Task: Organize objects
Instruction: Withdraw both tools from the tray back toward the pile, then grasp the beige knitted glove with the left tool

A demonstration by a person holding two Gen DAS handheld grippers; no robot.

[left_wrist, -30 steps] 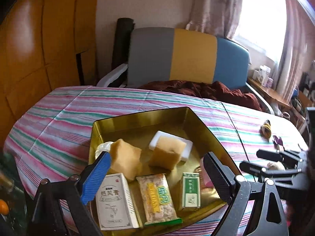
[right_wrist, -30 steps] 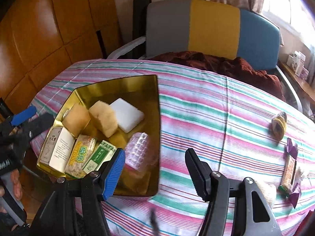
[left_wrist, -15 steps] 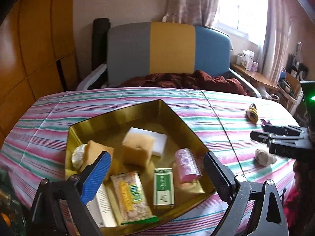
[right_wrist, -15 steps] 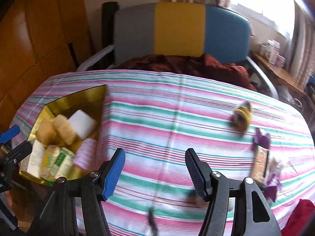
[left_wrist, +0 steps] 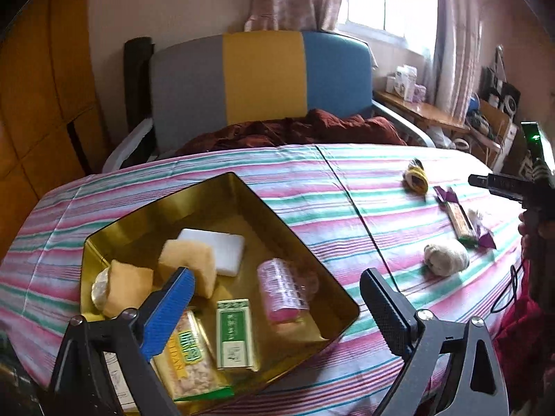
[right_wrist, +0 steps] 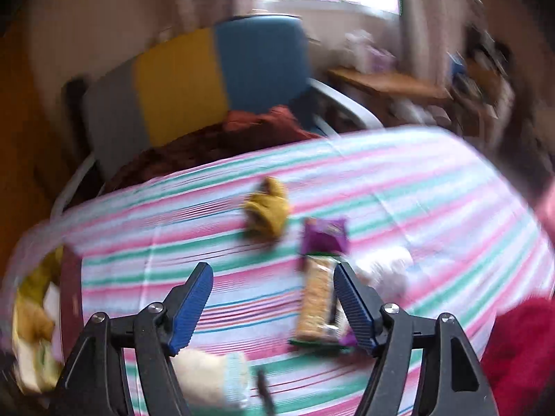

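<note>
The right gripper [right_wrist: 272, 306] hangs over the striped tablecloth [right_wrist: 399, 187] with its jaws opening and nothing clamped. A grain snack bar [right_wrist: 316, 303] lies lengthwise just inside the right jaw, its near end below that pad, whether touching it the blur hides. Far of the bar sits a purple packet [right_wrist: 324, 235], left of that a yellow rolled sock [right_wrist: 269, 208]. A pale rolled sock [right_wrist: 208, 378] lies near, beneath the left jaw, and something white (too blurred to name) is to the right.

The left gripper [left_wrist: 275, 306] has its jaws wide apart and empty, above the near side of the gold tray [left_wrist: 305, 253] at the table's left. Counted in the tray: two tan sponges [left_wrist: 187, 267], one white sponge [left_wrist: 218, 246], one pink wrapped roll [left_wrist: 282, 294], one green box [left_wrist: 234, 334], one nut bar packet [left_wrist: 190, 364], one white box [left_wrist: 118, 384] at the near edge and one pale round item [left_wrist: 99, 286] on the left.

Two socks lie loose on the cloth.
</note>
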